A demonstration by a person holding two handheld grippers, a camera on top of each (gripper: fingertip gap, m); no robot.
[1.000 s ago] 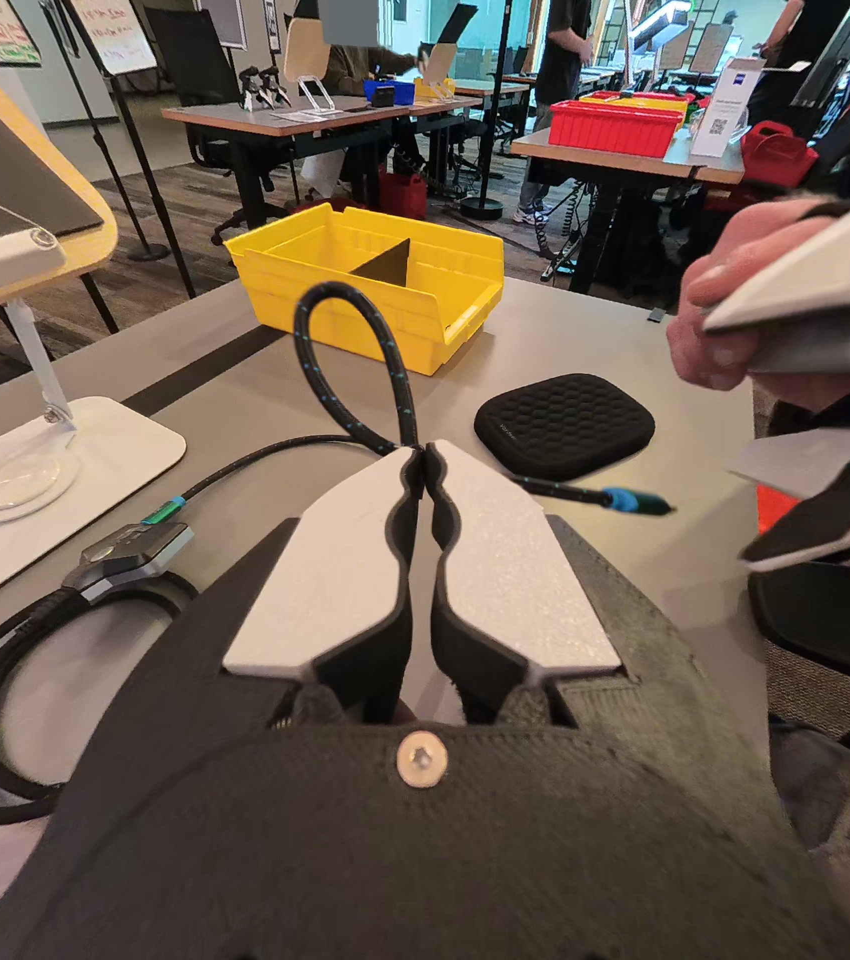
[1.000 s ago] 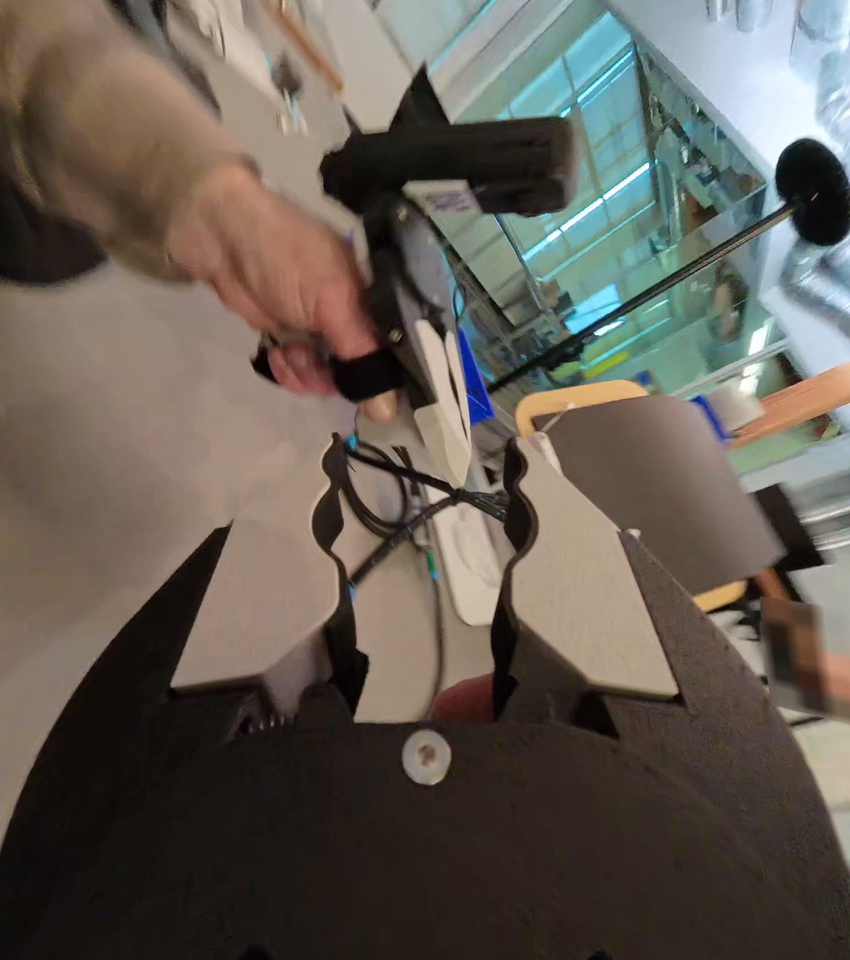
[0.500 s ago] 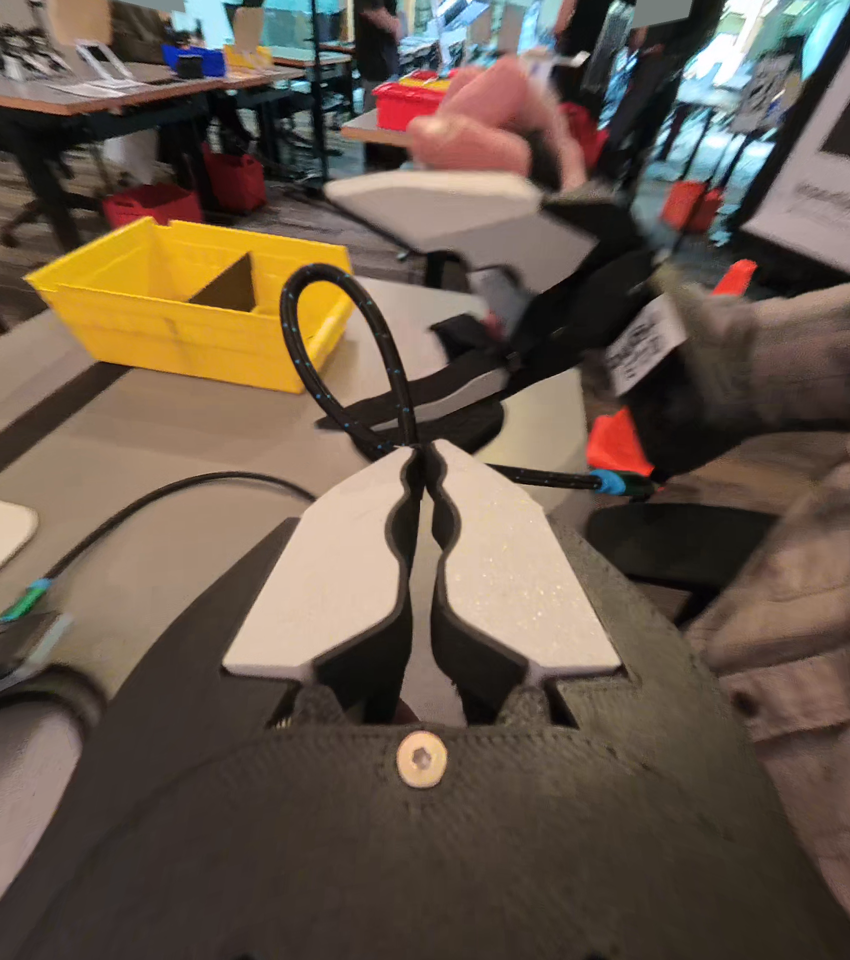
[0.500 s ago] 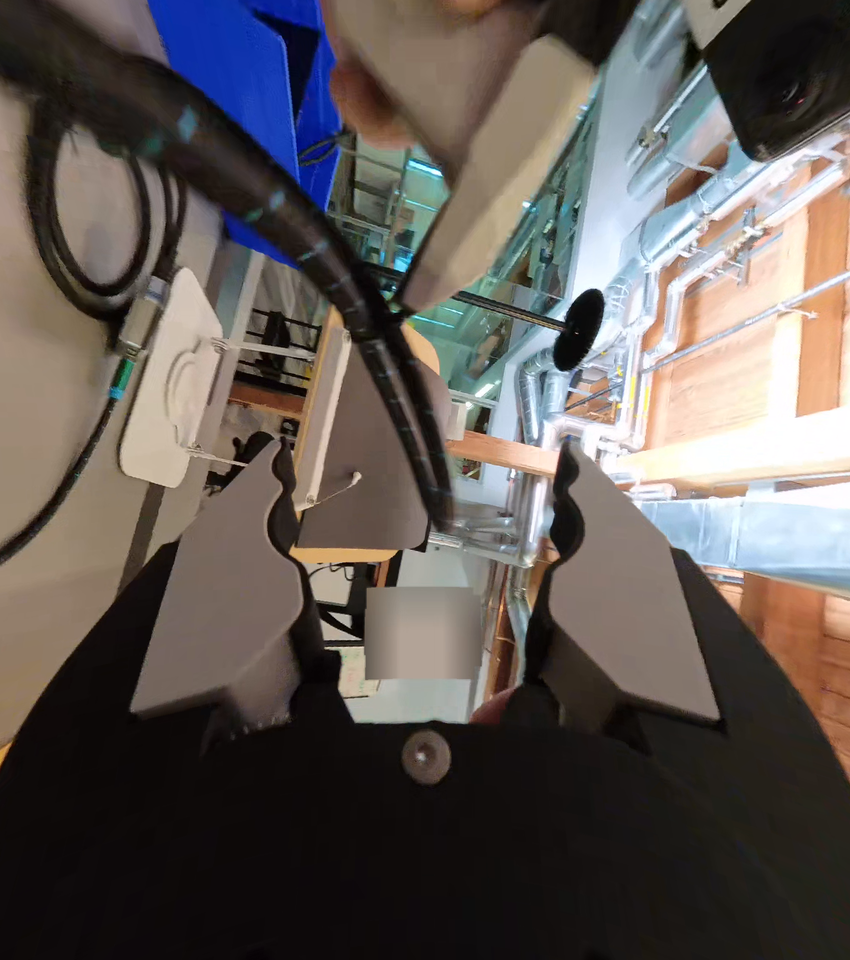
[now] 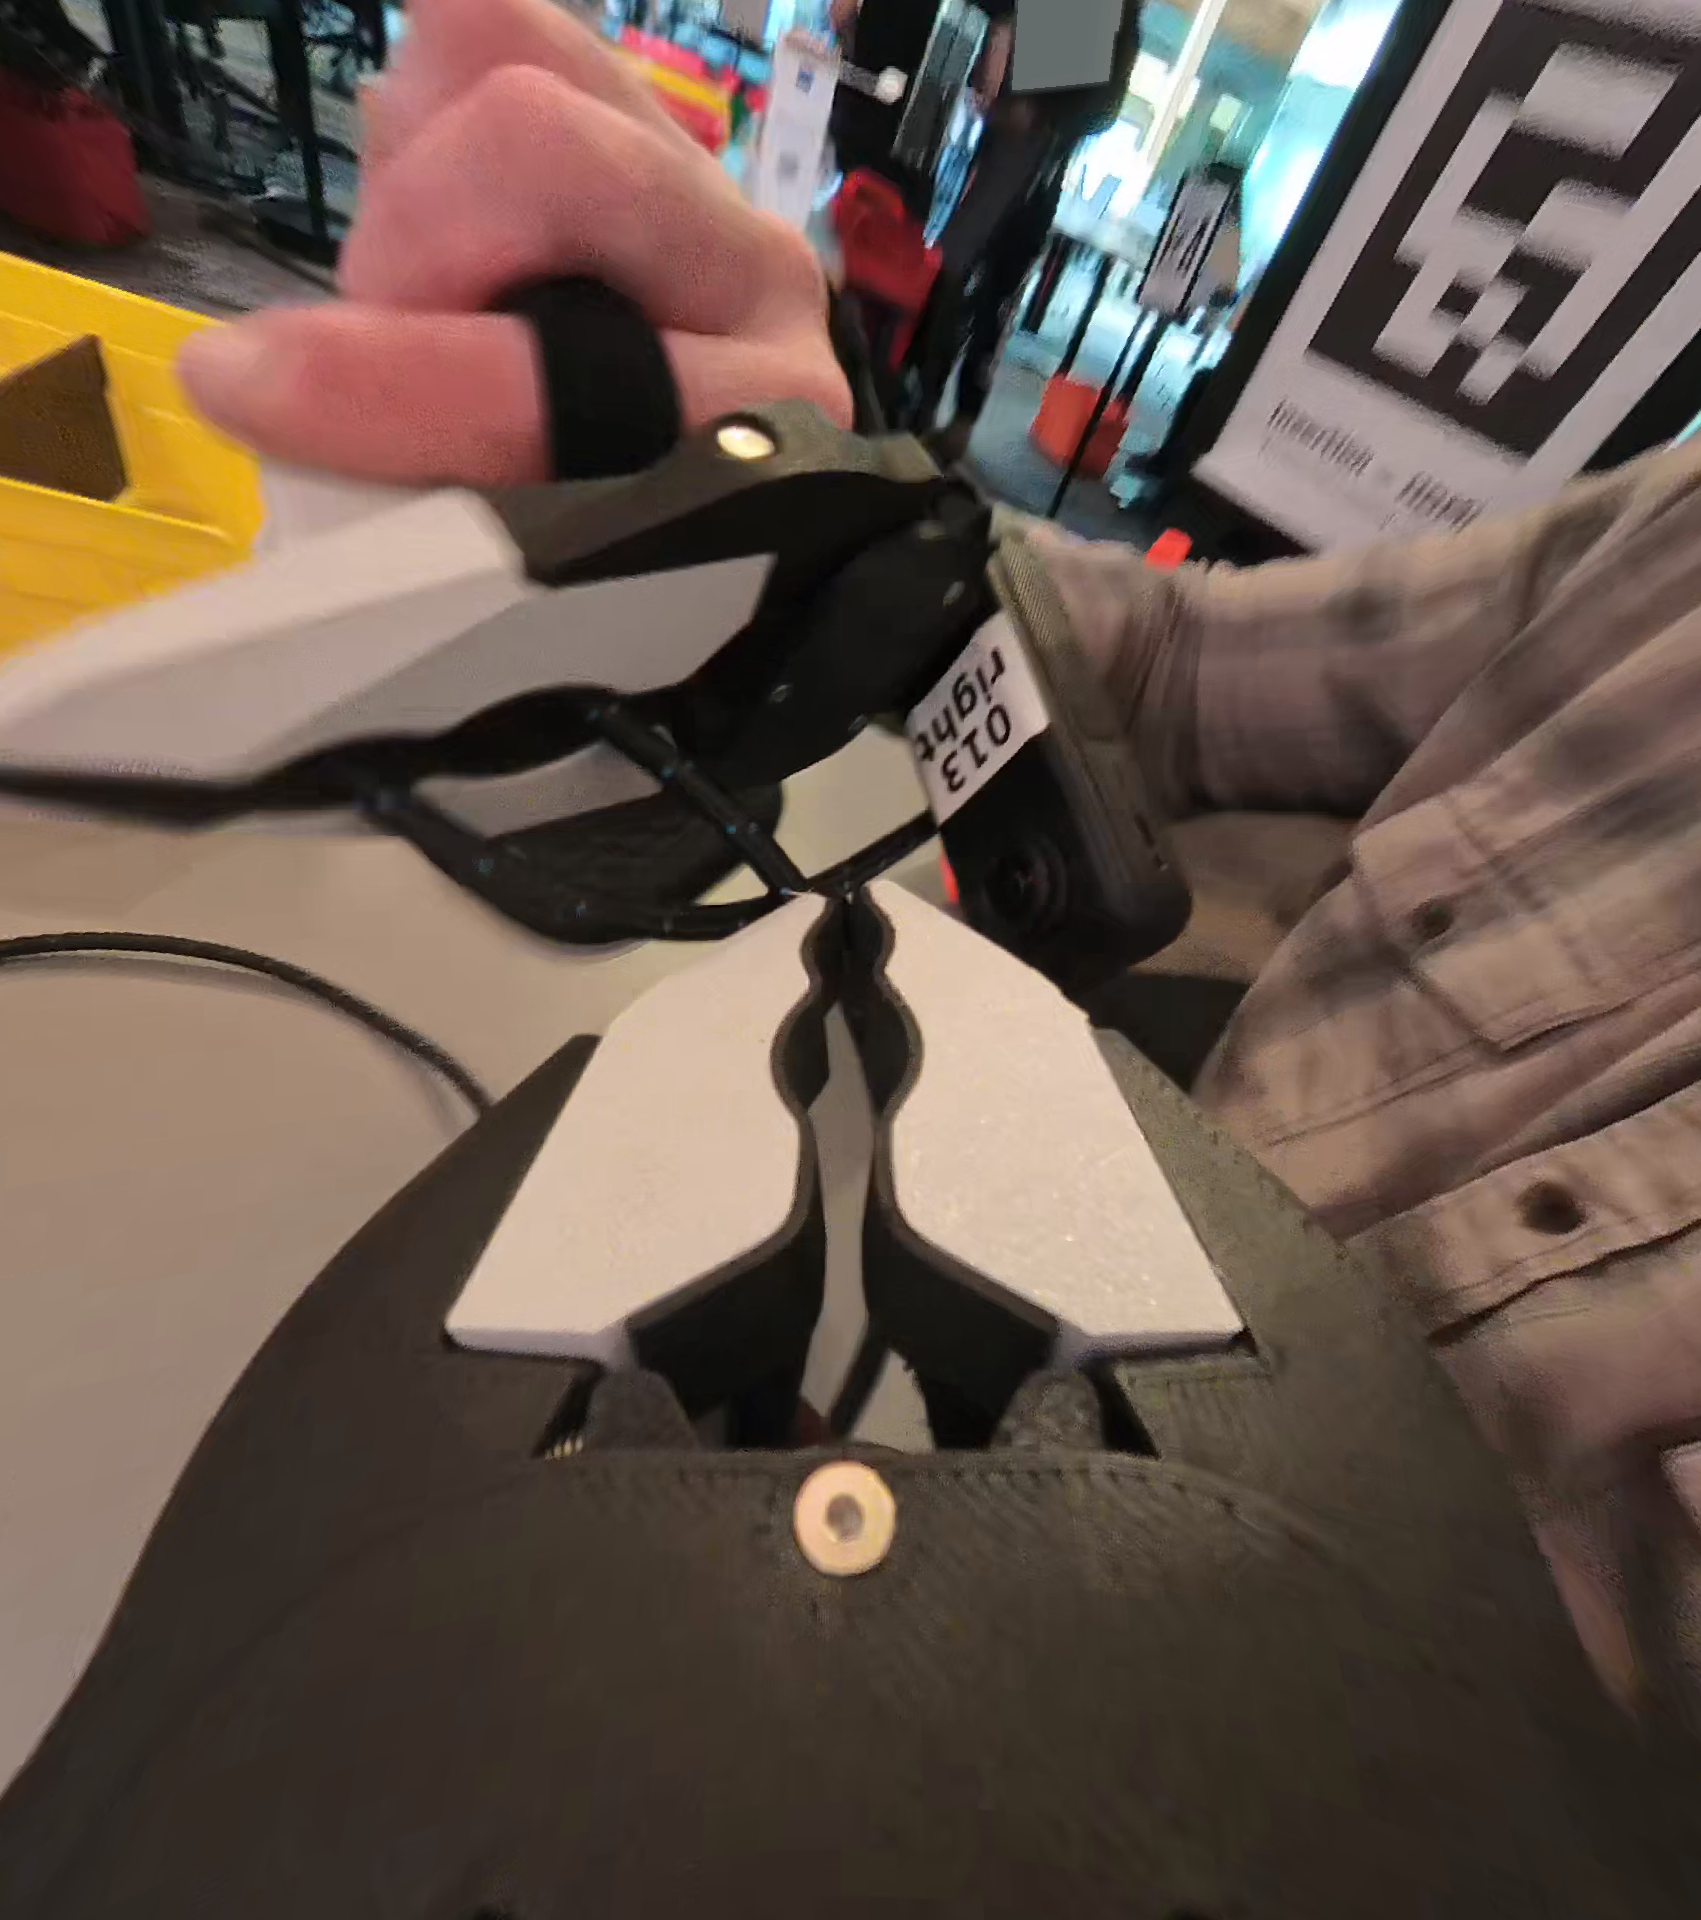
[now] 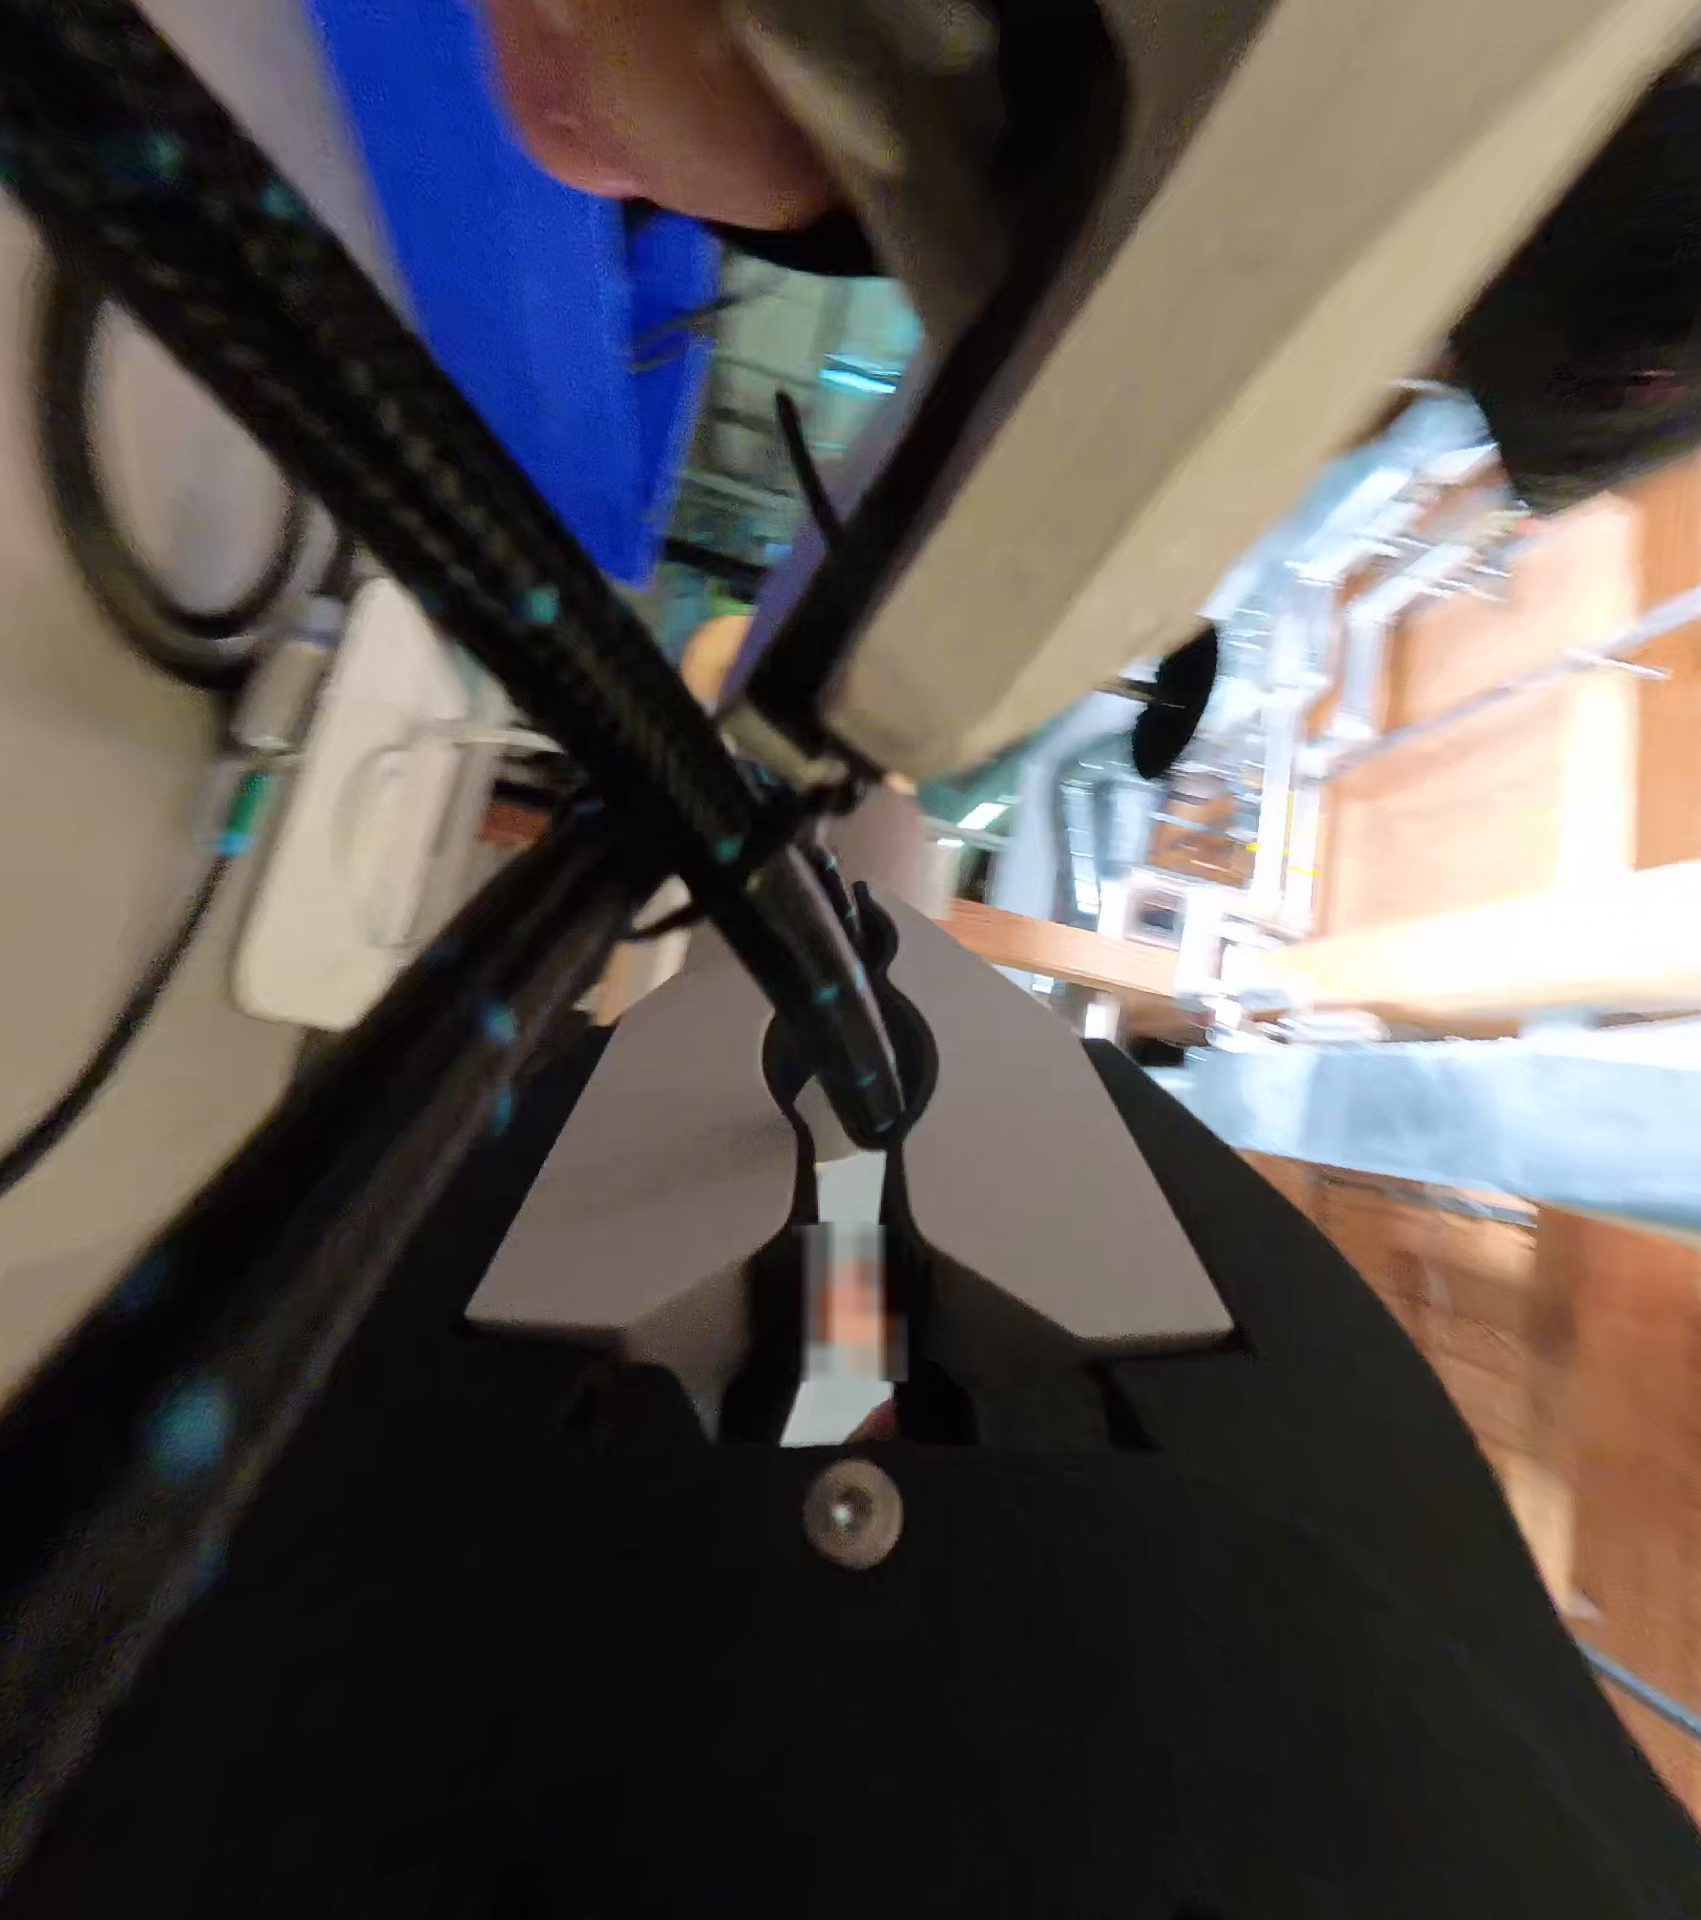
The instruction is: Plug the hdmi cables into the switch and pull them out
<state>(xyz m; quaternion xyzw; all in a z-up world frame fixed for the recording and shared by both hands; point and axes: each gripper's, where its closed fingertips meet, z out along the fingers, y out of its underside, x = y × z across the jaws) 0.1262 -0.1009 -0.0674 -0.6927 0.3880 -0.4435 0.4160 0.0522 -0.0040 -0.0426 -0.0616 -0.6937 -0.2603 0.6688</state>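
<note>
Two grippers on one braided cable: left gripper pinched closed on its thin end at the tips; right gripper clamped around it just beside, cable running up-left toward the desk.

I'm in an open lab workshop: my grey desk, a yellow parts bin, exposed ceiling ducts, wooden beams.

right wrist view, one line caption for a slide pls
Right gripper shut on black braided cable with teal flecks, close beside the left gripper's pale fingers.
</note>
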